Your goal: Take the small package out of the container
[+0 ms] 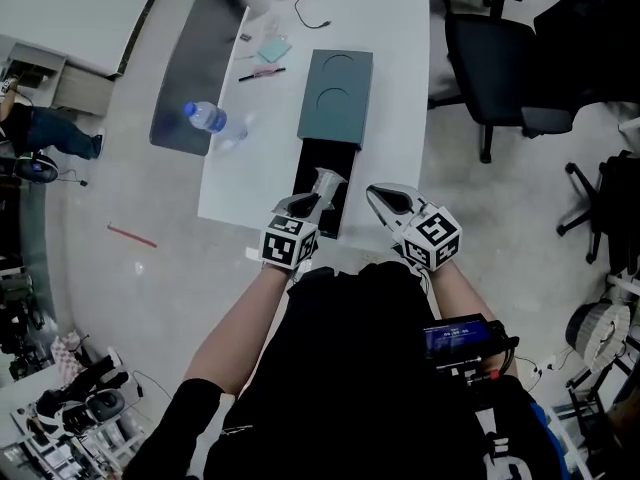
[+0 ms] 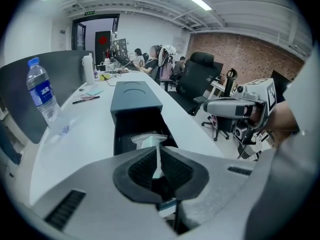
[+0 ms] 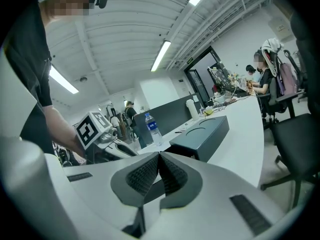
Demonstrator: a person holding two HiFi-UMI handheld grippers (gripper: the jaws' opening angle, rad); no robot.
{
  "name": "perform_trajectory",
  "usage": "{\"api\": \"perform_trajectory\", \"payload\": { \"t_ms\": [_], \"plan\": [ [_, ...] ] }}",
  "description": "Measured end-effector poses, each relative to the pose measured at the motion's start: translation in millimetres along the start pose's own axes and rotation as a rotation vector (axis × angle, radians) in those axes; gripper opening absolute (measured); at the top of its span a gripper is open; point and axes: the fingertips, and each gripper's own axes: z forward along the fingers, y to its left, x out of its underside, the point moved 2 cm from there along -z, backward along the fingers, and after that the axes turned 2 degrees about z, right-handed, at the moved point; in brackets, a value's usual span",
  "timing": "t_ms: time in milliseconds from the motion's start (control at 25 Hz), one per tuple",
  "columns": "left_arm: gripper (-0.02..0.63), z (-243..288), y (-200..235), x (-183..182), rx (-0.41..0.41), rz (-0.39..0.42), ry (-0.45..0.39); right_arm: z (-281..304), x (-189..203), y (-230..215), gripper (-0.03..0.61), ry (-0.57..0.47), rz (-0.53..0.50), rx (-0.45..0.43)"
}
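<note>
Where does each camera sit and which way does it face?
Head view: on the person's head, facing steeply down at the table, container, both forearms, left gripper and right gripper.
Left gripper view: on the left gripper, looking along its shut jaws into the container's open drawer at the small package; right gripper at right.
Right gripper view: on the right gripper, looking across the table past the container; left gripper at left.
Shared: container and water bottle, in all three.

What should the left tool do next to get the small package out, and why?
Probably open the left tool before lowering it: its jaws are together, while the small package lies in the open drawer of the container just past its tips, apparently ungripped.
</note>
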Motion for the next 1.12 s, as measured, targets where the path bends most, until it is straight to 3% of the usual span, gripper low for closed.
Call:
{"api": "perform_trajectory", "payload": {
  "t_ms": [80,160,240,720,1120],
  "plan": [
    [0.026,7,-1,1,0.010,-0.002,0.025,-2,-1,-3,0.026,0.000,0.005,0.009],
    [0.105,11,3,1,0.019,0.001,0.052,1,-4,-5,0.026,-0.008,0.009,0.013],
    [0.144,14,10,0,0.007,0.008,0.076,6,-7,-6,0.026,-0.019,0.016,0.010],
    [0.196,42,14,17,-0.016,-0.002,0.254,-2,-4,-20,0.026,-0.014,0.063,0.030],
    [0.163,52,12,29,-0.006,-0.022,0.332,-4,-5,-23,0.026,-0.021,0.082,0.041]
  ]
}}
